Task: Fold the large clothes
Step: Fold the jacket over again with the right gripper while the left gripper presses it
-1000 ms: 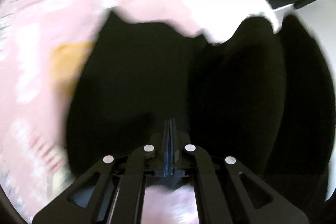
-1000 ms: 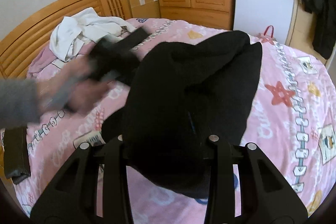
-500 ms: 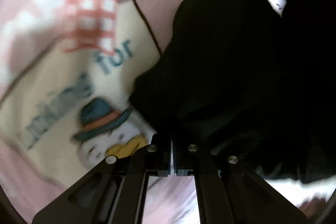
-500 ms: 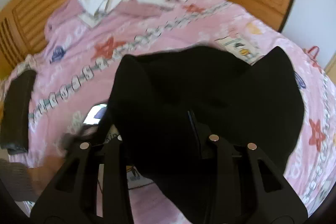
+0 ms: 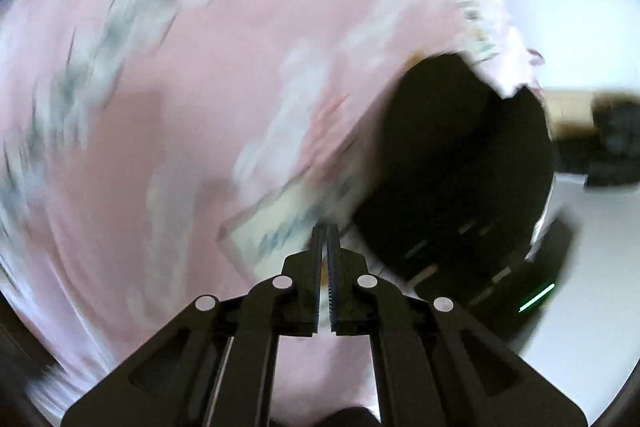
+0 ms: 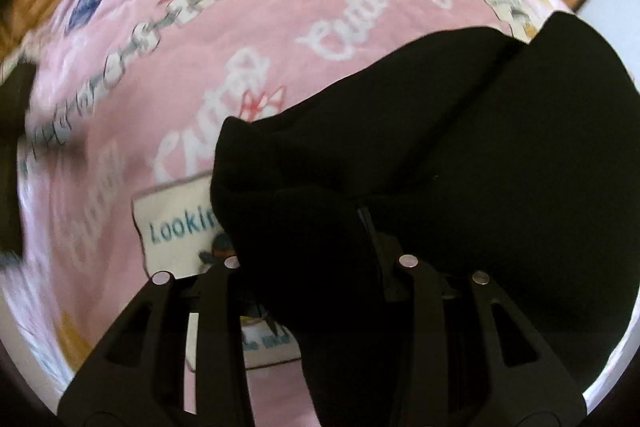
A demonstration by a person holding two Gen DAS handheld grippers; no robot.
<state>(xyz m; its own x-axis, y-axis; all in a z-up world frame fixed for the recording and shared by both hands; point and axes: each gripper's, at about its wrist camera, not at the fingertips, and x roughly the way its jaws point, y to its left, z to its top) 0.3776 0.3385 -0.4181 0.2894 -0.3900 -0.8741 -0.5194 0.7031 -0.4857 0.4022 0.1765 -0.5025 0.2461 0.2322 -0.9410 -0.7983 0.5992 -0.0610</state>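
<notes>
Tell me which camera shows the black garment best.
The right wrist view: the black garment fills the right half, fairly sharp, draped over the right gripper onto the pink bedspread. The left wrist view shows only a blurred dark patch at the right, beyond the shut left gripper.

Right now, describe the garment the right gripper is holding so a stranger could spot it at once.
Start at the bed with the pink printed blanket. Near its edge lies a large black garment, bunched and partly folded, one end caught in the right gripper. It is the only plain black cloth spread over the pink, covering part of a cream patch with blue lettering.
</notes>
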